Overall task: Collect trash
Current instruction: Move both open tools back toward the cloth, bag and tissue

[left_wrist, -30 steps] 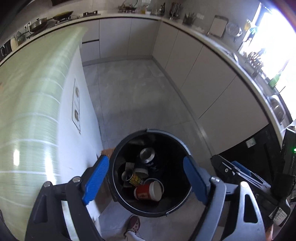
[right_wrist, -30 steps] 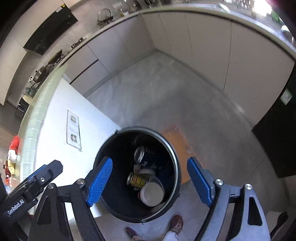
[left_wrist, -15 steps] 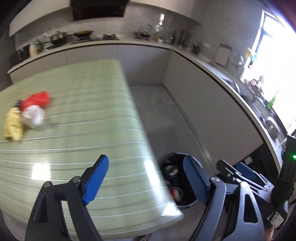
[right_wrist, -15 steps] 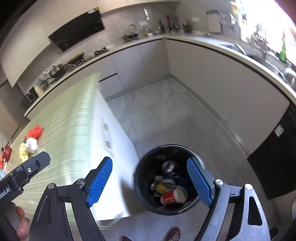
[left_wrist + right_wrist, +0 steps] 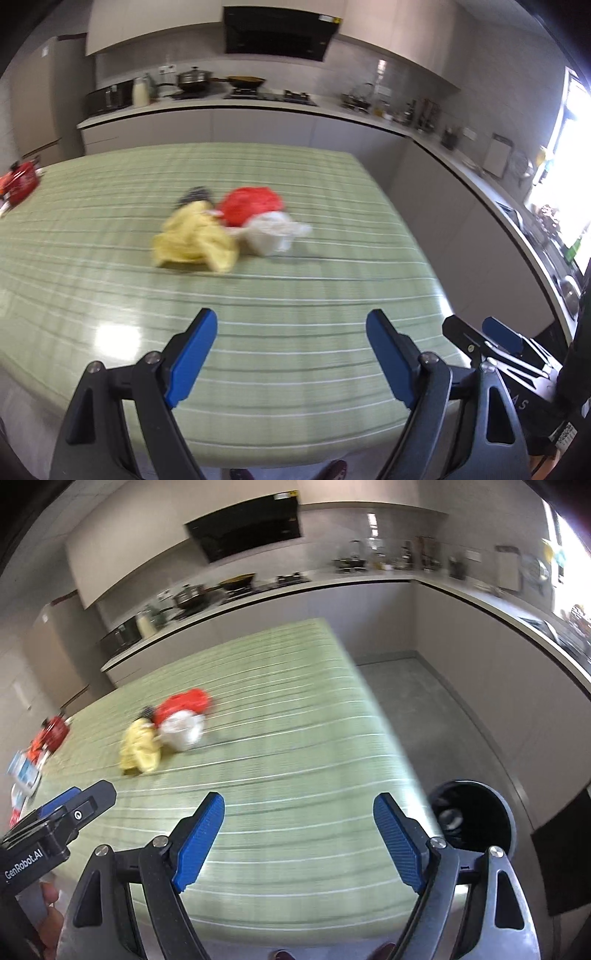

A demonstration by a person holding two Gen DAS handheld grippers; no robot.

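From the left wrist view, the left hand-held gripper hangs over the near edge of the green striped surface with its blue pads spread wide and nothing between them. The trash sits well ahead, mid-surface, in one blurred clump: a yellow crumpled piece, a red bag behind it and a white plastic bag to its right, all touching. A small dark scrap peeks out behind the yellow. I'd judge these light, soft and squashy, the plastic likely slippery, so a pinch on a bunched fold near the top should hold better than a grab at the flat edges.

From the right wrist view, the right hand-held gripper is likewise wide open and empty, above the same surface. The clump lies far ahead and to the left. The black bin stands on the floor just past the surface's right corner, with some rubbish inside.

A second ago both cameras looked straight down into that bin; half a second ago the surface was sliding in. Now both have swung onto it, facing the remaining trash, jaws unchanged.
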